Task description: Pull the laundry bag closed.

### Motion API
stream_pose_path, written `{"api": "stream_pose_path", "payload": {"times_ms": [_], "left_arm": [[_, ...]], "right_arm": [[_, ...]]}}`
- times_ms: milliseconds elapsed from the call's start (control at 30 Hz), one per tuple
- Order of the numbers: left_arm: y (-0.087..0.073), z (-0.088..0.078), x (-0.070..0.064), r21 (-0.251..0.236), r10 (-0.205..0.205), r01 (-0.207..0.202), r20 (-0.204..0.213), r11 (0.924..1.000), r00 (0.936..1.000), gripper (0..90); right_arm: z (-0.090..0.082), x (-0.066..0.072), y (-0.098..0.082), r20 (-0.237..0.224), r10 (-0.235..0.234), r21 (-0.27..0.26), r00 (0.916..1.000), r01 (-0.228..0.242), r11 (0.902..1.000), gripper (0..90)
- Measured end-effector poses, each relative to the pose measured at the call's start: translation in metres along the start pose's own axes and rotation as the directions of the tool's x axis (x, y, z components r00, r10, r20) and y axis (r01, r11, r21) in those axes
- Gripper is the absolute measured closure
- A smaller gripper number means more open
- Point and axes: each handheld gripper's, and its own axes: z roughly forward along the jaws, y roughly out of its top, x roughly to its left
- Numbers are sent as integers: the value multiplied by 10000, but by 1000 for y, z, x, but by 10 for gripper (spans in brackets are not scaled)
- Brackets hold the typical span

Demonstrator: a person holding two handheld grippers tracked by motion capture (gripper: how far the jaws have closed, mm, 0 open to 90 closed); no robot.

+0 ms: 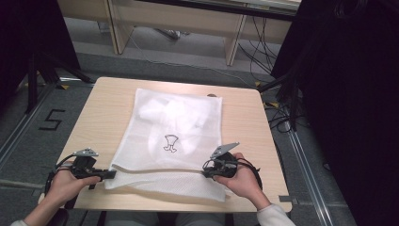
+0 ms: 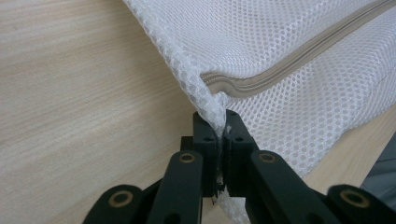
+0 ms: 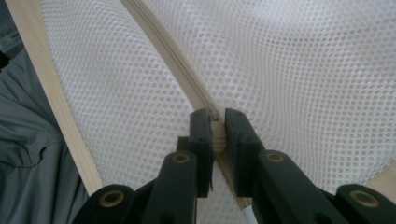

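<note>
A white mesh laundry bag [image 1: 174, 136] lies flat on the wooden table [image 1: 103, 113], with white cloth inside and a small black drawing on its front. A beige zipper [image 2: 299, 60] runs across its near end. My left gripper [image 1: 112, 174] is shut on the bag's near left corner [image 2: 212, 105], pinching the mesh beside the zipper's end. My right gripper [image 1: 205, 173] is shut on the zipper [image 3: 187, 84] near the bag's right side, its jaws clamped over the zipper's pull [image 3: 217, 133].
The table's front edge [image 3: 56, 93] runs just below the bag. Bare wood [image 2: 84, 93] lies left of the bag. Cables and dark stands sit on the floor around the table, with a wooden bench behind.
</note>
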Motion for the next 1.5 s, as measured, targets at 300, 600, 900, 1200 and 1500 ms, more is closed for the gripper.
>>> {"api": "stream_pose_path", "payload": {"times_ms": [300,600,900,1200,1500], "left_arm": [[0,0,1,31,-17,17,-8,10000,10000,854],[0,0,1,58,-54,54,38,10000,10000,853],[0,0,1,71,-96,96,34,9999,9999,853],[-1,1,1,-86,-135,136,97,9999,9999,853],[-2,2,2,252,-130,127,100,9996,9999,848]], "right_arm": [[-4,-4,-7,169,148,84,9997,-149,9999,825],[-10,-12,-17,173,298,41,9994,-298,9995,825],[-16,-18,-27,215,592,50,9980,-593,9982,825],[-18,-24,-39,385,816,397,9959,-831,9957,825],[-14,-22,-40,376,618,871,9974,-649,9941,824]]}}
